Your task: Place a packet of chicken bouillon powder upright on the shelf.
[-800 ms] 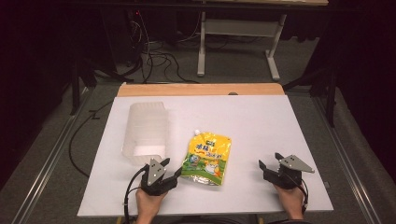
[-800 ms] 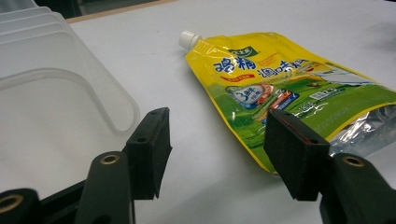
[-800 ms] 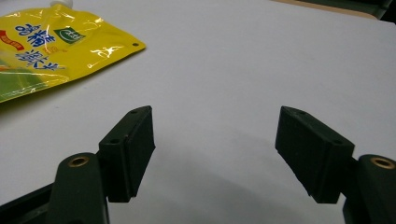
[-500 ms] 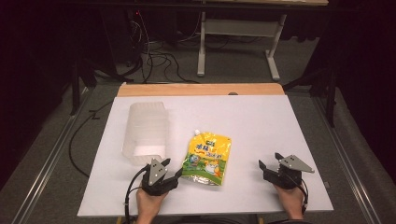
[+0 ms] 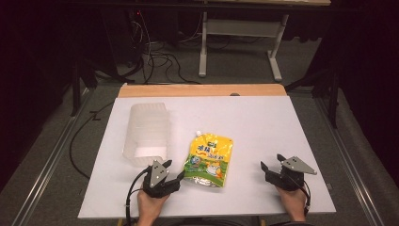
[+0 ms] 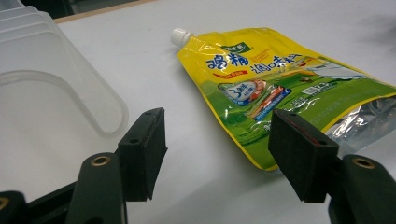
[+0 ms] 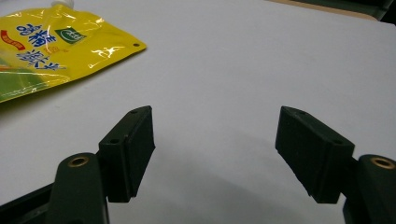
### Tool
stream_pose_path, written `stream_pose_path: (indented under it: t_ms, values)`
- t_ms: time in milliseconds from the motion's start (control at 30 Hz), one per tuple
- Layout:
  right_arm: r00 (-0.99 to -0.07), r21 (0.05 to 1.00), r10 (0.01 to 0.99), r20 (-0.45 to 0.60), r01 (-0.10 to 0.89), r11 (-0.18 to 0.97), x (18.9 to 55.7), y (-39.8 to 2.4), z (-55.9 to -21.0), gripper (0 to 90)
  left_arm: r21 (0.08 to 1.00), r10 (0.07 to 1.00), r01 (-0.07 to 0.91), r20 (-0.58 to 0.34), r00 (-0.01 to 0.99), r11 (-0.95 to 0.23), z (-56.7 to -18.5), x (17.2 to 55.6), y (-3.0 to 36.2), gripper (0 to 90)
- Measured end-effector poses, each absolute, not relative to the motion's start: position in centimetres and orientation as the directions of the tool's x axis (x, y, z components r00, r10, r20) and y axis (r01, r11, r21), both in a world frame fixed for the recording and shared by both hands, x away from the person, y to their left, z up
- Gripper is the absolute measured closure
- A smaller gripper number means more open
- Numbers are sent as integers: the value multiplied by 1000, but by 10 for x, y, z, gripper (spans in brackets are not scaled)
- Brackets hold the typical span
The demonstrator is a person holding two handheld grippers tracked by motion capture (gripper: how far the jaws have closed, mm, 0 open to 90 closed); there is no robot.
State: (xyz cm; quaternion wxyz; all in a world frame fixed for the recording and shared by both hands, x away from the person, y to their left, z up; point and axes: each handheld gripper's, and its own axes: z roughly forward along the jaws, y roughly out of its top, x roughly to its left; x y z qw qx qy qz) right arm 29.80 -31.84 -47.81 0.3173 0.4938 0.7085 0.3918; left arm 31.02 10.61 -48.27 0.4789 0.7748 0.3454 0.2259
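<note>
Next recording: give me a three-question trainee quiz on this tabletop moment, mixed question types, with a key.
1. True or false: the left gripper is clamped on the yellow pouch.
2. Which thing lies on the table nearer the left gripper's side, beside the pouch?
A. a clear plastic container
B. a metal bowl
C. a cardboard box
3. Fill in: the pouch's white spout cap points ____ from the person.

Key
1. False: in the left gripper view its jaws stand apart, nothing between them, with the pouch's bottom corner just ahead of one jaw.
2. A
3. Away. The right gripper is also open, over bare table.
</note>
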Motion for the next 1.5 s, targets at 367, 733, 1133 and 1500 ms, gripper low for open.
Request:
stream_pose_path:
  t_ms: [367, 733, 1133, 1500]
  values:
    - [-309, 869, 948, -77, 445, 215, 297, -318, -478, 284, 907, 746, 321, -11, 666, -273, -481, 309, 107, 351]
    - [-314, 874, 947, -75, 437, 214, 297, -318, -478, 283, 905, 724, 349, -70, 686, -243, -473, 312, 98, 332]
    - [-313, 872, 947, -80, 438, 218, 297, -317, -478, 283, 884, 702, 382, -92, 707, -269, -458, 324, 82, 324]
    - [-313, 870, 946, -85, 440, 224, 297, -317, -478, 283, 812, 666, 437, -82, 742, -387, -449, 346, 52, 306]
